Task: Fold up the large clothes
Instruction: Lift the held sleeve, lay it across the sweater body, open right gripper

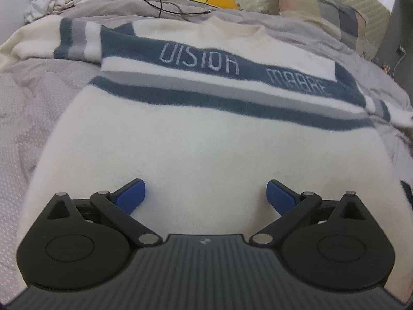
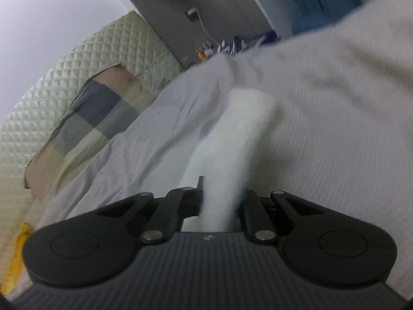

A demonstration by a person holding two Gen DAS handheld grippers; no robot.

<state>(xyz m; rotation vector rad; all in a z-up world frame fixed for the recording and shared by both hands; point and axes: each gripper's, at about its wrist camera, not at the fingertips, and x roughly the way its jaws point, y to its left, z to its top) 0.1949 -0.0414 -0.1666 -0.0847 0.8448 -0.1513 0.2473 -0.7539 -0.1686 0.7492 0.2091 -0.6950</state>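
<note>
In the left wrist view, the sweater [image 1: 206, 129] is seen lying flat on the bed [image 1: 31, 103], and the left gripper [image 1: 206, 196] is held over its lower part with the fingers [image 1: 130, 196] wide apart and nothing between them, so this side is not pinned and can be dragged out of shape if the other side is pulled. In the right wrist view, the right gripper [image 2: 219, 201] is closed on a white sleeve [image 2: 232, 139] of the sweater; the grip looks narrow, so the thick cloth can slip out, or the fold can be made crooked.
</note>
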